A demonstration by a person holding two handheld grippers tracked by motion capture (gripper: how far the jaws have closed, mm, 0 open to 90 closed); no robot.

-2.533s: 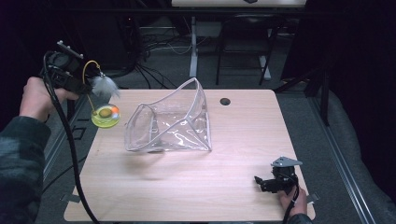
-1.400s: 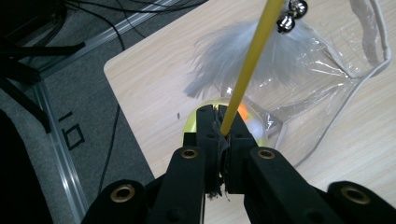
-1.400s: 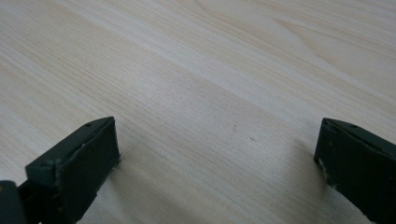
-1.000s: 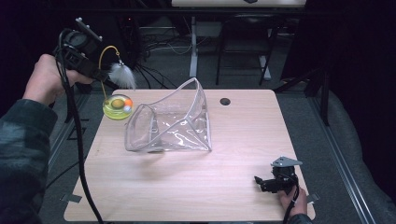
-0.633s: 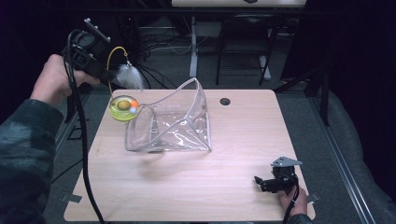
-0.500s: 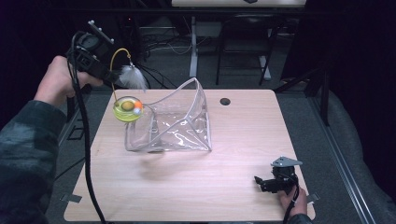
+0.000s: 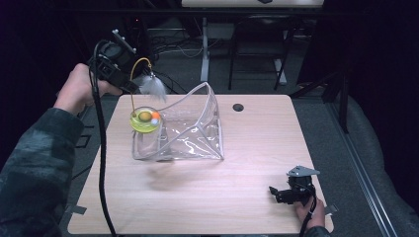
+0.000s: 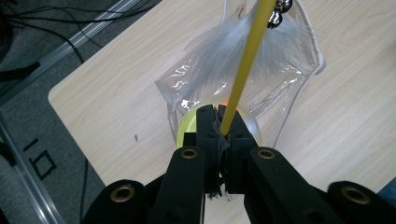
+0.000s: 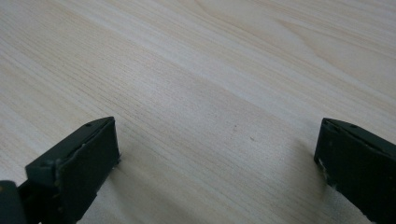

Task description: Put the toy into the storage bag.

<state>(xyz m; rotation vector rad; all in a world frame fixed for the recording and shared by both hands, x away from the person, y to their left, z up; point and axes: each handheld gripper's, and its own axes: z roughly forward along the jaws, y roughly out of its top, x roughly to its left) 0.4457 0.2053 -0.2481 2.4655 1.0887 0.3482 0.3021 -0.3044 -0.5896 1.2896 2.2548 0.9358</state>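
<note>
A cat toy hangs from my left gripper (image 7: pixel 129 87), which is shut on its yellow wire (image 7: pixel 133 79). The toy has a grey-white feather (image 7: pixel 154 88) and a round yellow-green base (image 7: pixel 145 119) with small balls in it. The base hangs at the left rim of a clear plastic bag (image 7: pixel 190 133) that stands open on the wooden table (image 7: pixel 257 148). In the left gripper view the jaws of my left gripper (image 8: pixel 219 114) pinch the yellow wire (image 8: pixel 245 60), with the feather (image 8: pixel 219 51) and the bag (image 8: pixel 292 79) beyond. My right gripper (image 7: pixel 281 193) rests open near the front right corner; in its own view my right gripper (image 9: pixel 217 154) spans bare wood.
A small black round cap (image 7: pixel 238 107) sits on the table behind the bag. Beyond the far edge stand chair and desk legs (image 7: pixel 205 49) and floor cables. The left gripper's cable (image 7: pixel 101 148) trails down across the table's left side.
My left gripper has carried the toy to the right and a little down, from left of the table to the bag's left rim. The right gripper has stayed put.
</note>
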